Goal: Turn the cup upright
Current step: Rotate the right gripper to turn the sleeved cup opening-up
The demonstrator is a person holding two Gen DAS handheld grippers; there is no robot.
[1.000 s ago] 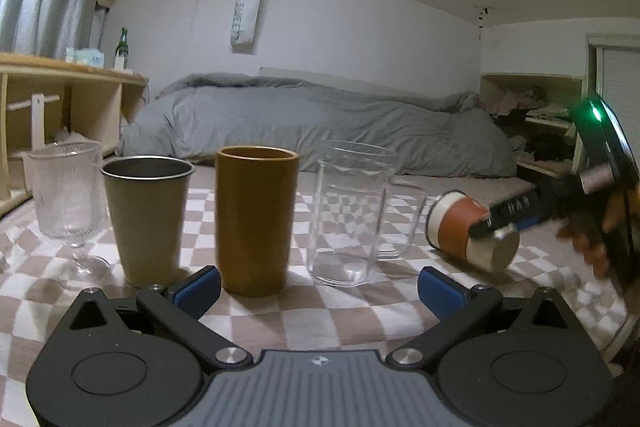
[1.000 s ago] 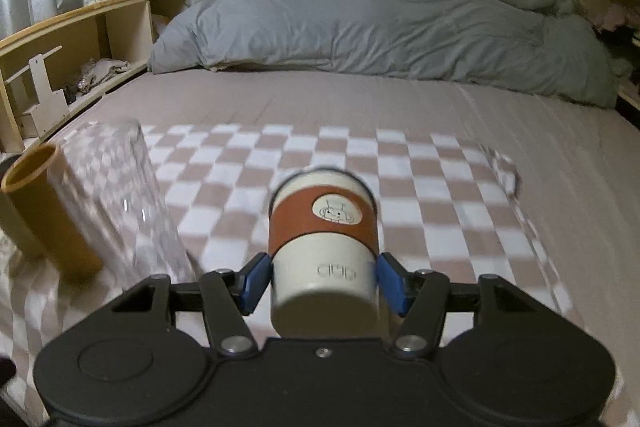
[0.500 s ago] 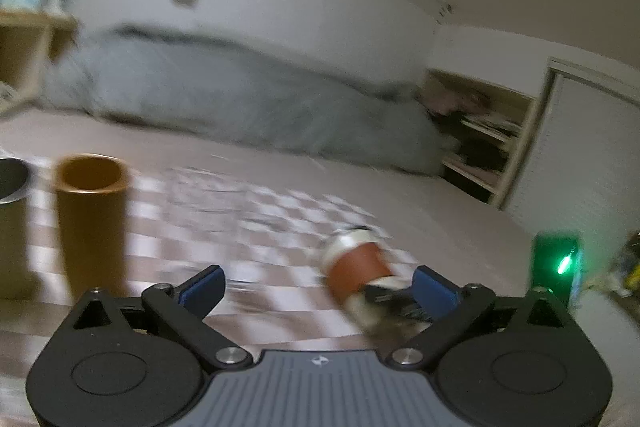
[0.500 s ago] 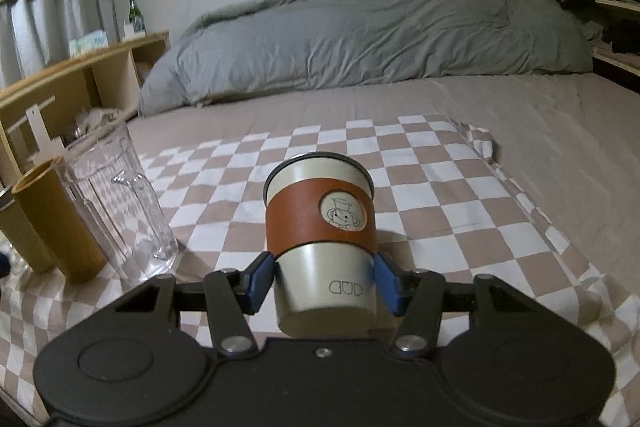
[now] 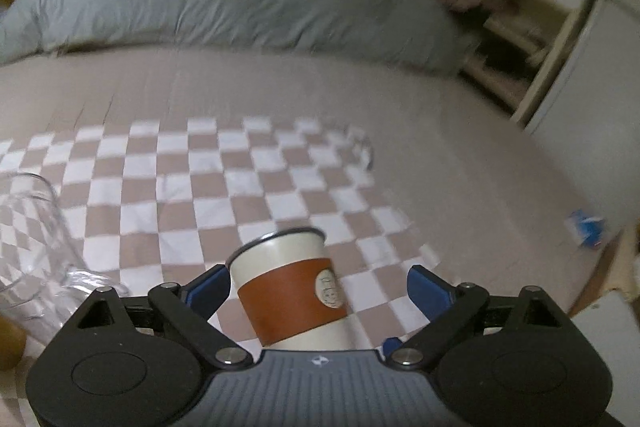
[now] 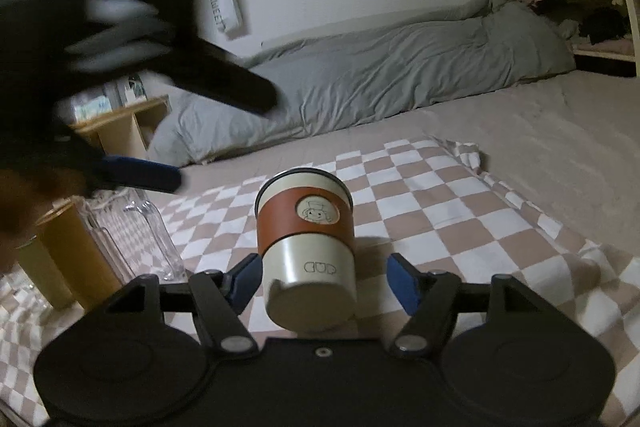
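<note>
The cream cup with a brown sleeve (image 6: 306,251) stands rim-up on the checkered cloth (image 6: 440,203), tilted toward the camera. My right gripper (image 6: 322,281) is open: its left pad is beside the cup and its right pad stands off with a clear gap. In the left wrist view the same cup (image 5: 290,293) leans left between the open blue pads of my left gripper (image 5: 316,285), close to the left pad. The left gripper also shows blurred at the upper left of the right wrist view (image 6: 140,173), above the cup.
A clear glass mug (image 6: 136,239), an amber cup (image 6: 76,251) and an olive cup (image 6: 40,273) stand in a row to the left of the cup. The glass mug shows at the left in the left wrist view (image 5: 32,259). A grey duvet (image 6: 380,75) lies behind.
My right gripper lifted the lying cup to stand rim-up, then opened its jaws. My left gripper swung right from the row of cups and now frames the cup from above.
</note>
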